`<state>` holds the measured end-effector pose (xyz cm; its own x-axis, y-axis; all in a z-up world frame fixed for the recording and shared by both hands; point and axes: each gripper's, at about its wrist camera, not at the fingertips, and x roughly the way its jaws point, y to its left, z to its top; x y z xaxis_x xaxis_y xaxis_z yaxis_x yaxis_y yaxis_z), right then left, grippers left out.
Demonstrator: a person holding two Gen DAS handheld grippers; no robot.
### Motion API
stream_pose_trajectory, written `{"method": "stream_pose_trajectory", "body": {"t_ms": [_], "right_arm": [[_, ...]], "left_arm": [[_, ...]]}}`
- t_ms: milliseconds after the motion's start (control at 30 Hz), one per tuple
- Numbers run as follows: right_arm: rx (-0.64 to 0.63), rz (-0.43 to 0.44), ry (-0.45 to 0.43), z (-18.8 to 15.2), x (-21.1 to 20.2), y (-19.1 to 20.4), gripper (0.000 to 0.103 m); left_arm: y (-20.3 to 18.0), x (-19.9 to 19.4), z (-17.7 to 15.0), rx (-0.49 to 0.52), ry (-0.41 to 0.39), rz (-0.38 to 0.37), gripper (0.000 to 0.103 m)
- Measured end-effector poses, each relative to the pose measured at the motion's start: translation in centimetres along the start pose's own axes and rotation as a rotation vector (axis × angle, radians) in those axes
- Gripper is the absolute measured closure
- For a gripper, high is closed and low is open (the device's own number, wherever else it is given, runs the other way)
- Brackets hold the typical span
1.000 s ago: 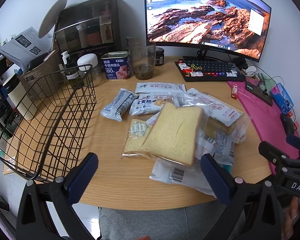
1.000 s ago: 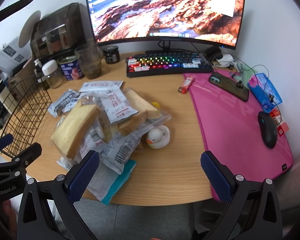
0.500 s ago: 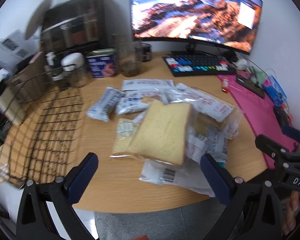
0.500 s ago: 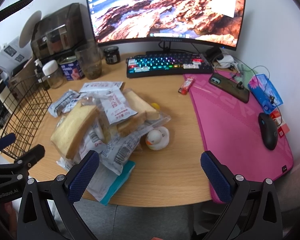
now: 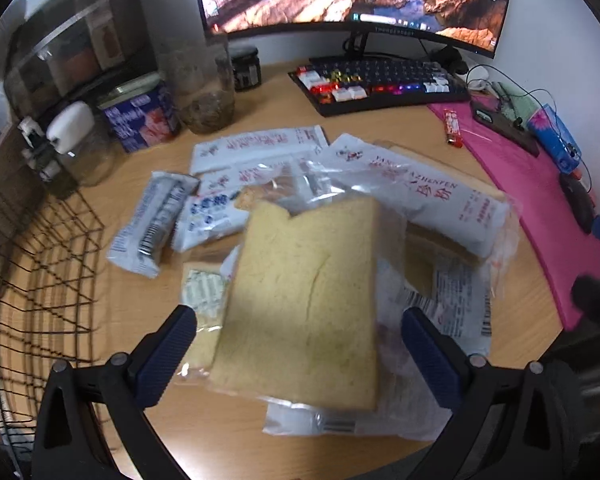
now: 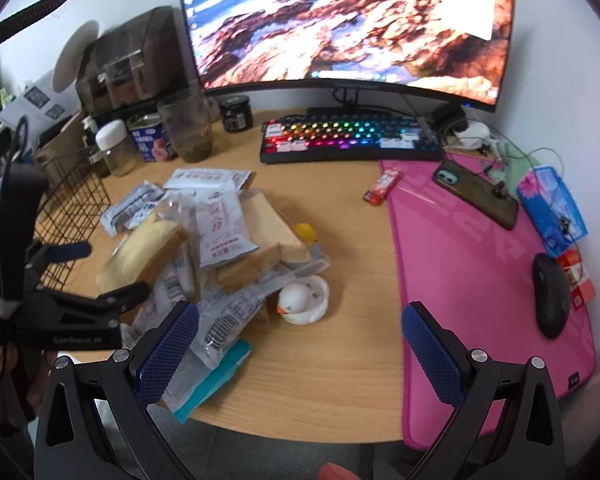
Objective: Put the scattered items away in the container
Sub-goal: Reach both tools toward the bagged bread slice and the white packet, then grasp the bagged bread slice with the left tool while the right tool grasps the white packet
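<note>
Closer now, left gripper (image 5: 299,354) straddles bagged bread (image 5: 306,300); only right view shows duck (image 6: 302,298).

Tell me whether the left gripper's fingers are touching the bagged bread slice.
Apart. The left wrist view shows both fingers spread wide of the bagged bread slice, a gap on either side.

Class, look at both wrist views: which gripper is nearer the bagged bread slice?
Left. The left gripper straddles the bagged bread slice, jaws open either side. The right gripper hangs open over bare desk to its right.
</note>
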<state>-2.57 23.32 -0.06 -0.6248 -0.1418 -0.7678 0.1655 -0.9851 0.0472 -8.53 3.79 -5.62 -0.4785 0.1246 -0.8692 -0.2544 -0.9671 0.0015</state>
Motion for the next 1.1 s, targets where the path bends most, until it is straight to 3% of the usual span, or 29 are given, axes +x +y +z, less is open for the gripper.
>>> {"method": "stream_pose_trajectory", "body": {"t_ms": [267,367,533,667,800,900,1100], "right_arm": [[-0.043,0.017,0.034,0.8,2.9,1.2,0.0],[-0.038,0.035,0.043,1.6,4.0,1.5,0.0],[-0.092,0.074,0.047,2.9,5.1,2.8,0.0],[-0.186,0.086,0.044,3.9,6.2,4.4,0.001],[-0.219,0.159,0.098,4.3,8.3,5.2,0.012],[-0.241,0.134,0.102,4.2,9.0,5.5,0.015],[-0.221,0.171,0.081,4.7,9.0,4.4,0.048]], "left_arm": [[2.0,1.4,0.0,-0.057,0.025,-0.11,0.001],[2.7,1.7,0.0,-0.071,0.019,-0.162,0.01],[3.4,1.4,0.0,-0.078,0.01,-0.162,0.021],[3.8,1.3,0.0,-0.09,0.007,-0.178,0.023],[4.1,1.2,0.0,-0.1,0.007,-0.188,0.023],[4.2,1.3,0.0,-0.106,0.006,-0.195,0.023],[4.5,1.0,-0.1,-0.118,-0.004,-0.206,0.025]]}}
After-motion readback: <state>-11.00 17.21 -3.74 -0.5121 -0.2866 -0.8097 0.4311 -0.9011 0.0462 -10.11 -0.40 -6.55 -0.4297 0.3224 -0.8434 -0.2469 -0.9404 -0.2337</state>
